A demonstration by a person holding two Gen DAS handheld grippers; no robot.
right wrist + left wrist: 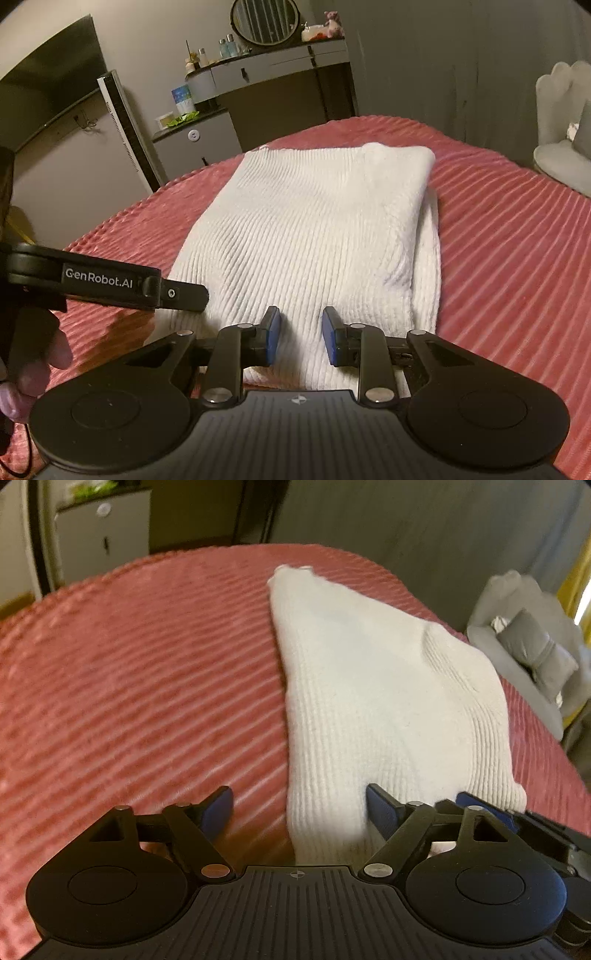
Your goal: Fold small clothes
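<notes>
A white ribbed knit garment (pixel 306 229) lies folded into a rectangle on the pink ribbed bedspread (pixel 517 258). My right gripper (pixel 301 326) hovers over the garment's near edge. Its blue pads stand a little apart and the flat fabric between them is not pinched. In the left wrist view the same garment (pixel 369 701) runs away to the right. My left gripper (pixel 299 808) is wide open, with the garment's near left corner between its fingers and untouched. Side-on at the left of the right wrist view, the left gripper (pixel 192 295) is held by a person's hand (pixel 37 362).
Beyond the bed's far edge stand a grey cabinet (pixel 199 147) and a dresser (pixel 280 77) with a round mirror and bottles. A white shell-shaped chair (pixel 524 642) with a grey cushion sits off the bed's right side. Bare bedspread (pixel 129 683) stretches left of the garment.
</notes>
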